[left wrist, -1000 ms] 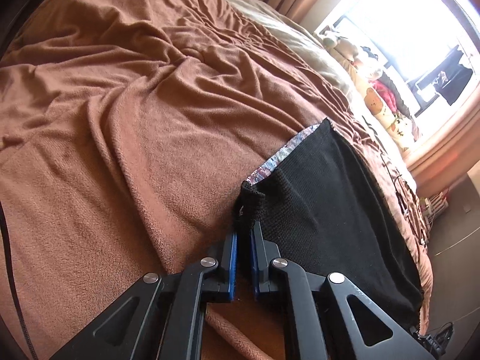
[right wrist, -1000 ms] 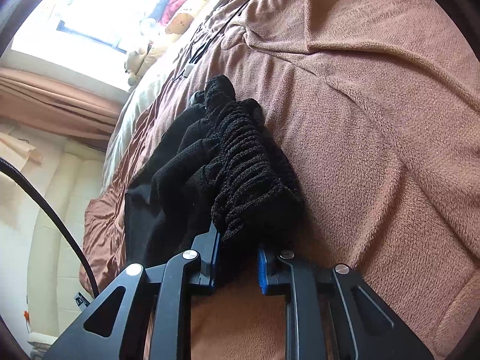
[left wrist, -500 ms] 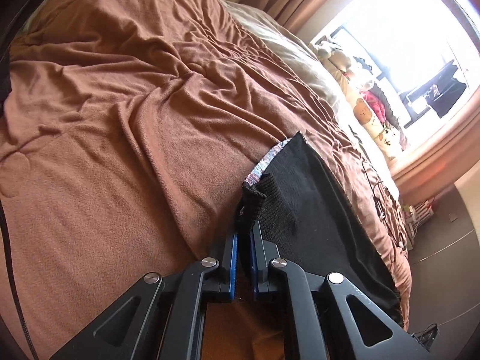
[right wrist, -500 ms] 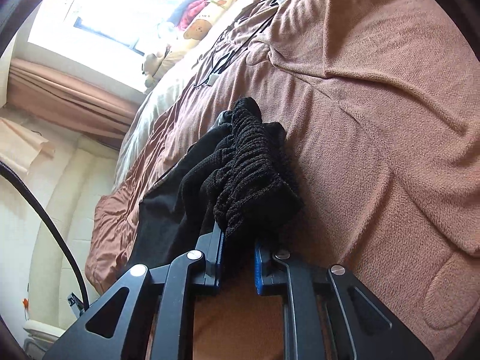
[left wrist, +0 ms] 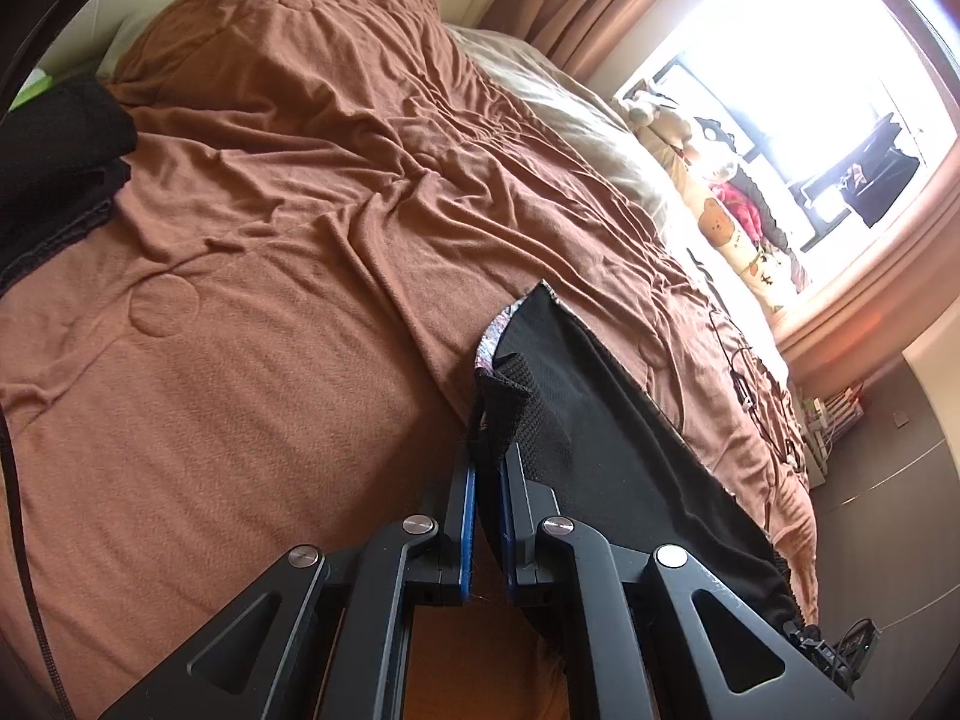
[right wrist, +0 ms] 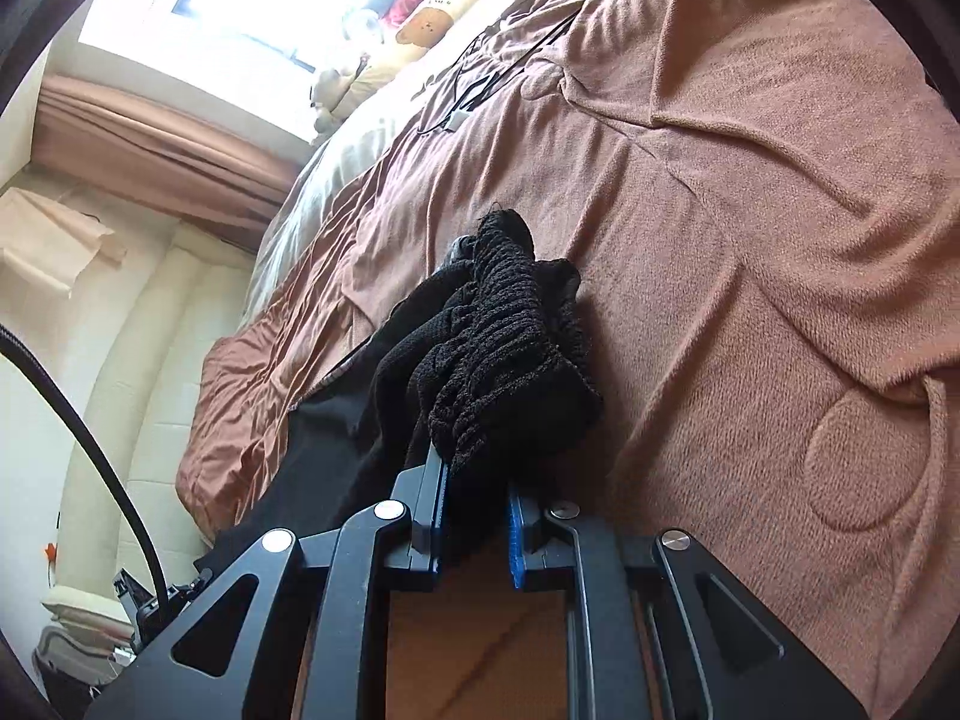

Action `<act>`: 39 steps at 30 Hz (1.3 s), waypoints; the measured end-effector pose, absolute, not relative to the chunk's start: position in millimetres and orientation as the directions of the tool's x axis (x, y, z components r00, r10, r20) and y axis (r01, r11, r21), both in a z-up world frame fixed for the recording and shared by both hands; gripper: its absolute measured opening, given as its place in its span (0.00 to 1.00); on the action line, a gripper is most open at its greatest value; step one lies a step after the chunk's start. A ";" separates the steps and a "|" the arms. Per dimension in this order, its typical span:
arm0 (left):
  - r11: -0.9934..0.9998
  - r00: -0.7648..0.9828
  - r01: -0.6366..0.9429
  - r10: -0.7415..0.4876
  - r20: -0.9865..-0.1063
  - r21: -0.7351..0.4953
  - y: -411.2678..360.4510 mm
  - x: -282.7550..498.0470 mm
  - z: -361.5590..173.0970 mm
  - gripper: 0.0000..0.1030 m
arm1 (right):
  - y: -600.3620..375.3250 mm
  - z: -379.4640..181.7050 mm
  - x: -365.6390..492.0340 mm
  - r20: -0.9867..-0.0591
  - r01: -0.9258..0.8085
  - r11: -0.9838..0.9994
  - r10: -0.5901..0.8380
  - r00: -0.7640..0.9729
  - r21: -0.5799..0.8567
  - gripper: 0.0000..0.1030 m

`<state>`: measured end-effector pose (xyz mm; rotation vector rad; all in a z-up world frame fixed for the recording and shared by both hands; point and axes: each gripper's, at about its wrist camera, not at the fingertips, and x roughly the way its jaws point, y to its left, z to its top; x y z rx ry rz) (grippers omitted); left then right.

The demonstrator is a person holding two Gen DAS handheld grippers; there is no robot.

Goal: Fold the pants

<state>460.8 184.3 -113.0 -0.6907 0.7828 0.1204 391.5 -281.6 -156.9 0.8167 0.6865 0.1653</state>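
Observation:
Black pants hang stretched between my two grippers above a brown blanket on a bed. My left gripper is shut on one ribbed corner of the pants, with a patterned inner lining showing along the edge. In the right wrist view my right gripper is shut on the bunched ribbed waistband of the pants, which trail down to the left.
A dark folded garment lies at the blanket's far left. Stuffed toys line the bright window sill. Black cables lie on the blanket near the window. Curtains hang by the headboard.
Both grippers have lifted and pulled back from the bed with the pants held. More of the blanket and the dark garment at the left now show.

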 end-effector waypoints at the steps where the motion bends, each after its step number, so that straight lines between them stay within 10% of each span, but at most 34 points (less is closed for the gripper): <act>1: 0.774 0.715 -0.347 -0.147 -0.684 -0.529 185.2 453.5 -111.7 0.07 | -281.2 -156.1 388.1 -0.497 0.115 0.686 0.391 0.774 0.718 0.12; 39: 0.712 0.692 -0.370 -0.217 -0.688 -0.597 218.7 297.9 -150.2 0.07 | -251.7 -161.2 251.6 -0.514 0.143 0.690 0.368 0.775 0.710 0.12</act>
